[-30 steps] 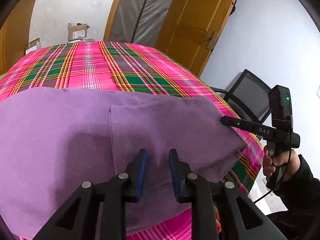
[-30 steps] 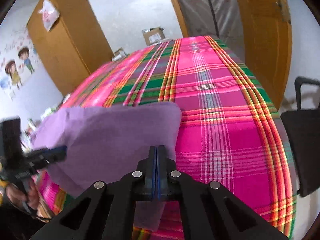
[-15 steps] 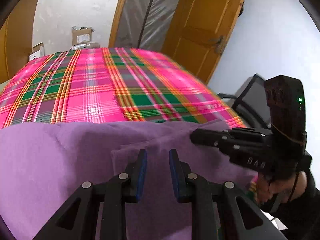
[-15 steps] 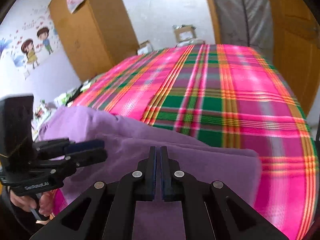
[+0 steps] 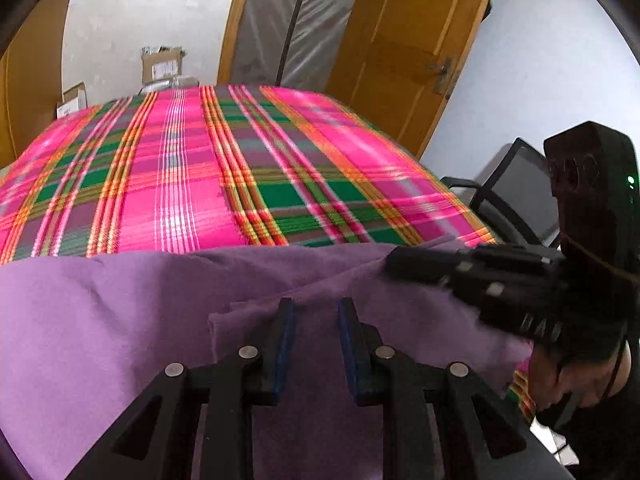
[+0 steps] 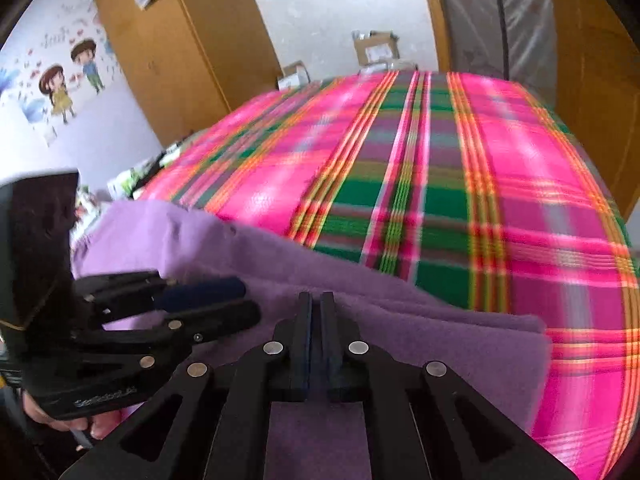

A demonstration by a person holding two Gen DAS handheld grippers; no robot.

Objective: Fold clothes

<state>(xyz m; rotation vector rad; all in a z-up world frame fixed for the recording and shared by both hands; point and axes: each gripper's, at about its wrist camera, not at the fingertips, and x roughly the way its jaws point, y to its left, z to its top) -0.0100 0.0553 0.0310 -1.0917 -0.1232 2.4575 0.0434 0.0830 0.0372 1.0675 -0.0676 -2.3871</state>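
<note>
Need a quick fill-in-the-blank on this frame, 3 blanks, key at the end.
1. The garment being folded is ___ in colour.
2. It lies on a pink and green ___ cloth.
3. The left gripper has its fingers apart; the right gripper is nearly ___.

Missing words: purple; plaid; shut

Purple garment (image 5: pixel 100 320) cut off by the lower edge, plaid counter (image 5: pixel 180 184) motion-blurred, right claw (image 5: pixel 396 260) smeared — whether it pinches cloth unclear, cardboard box (image 6: pixel 376 50) labels unreadable.

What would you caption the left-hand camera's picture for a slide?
Left gripper poised, jaws parted, over a purple garment on a pink plaid cloth, right gripper alongside.
</note>
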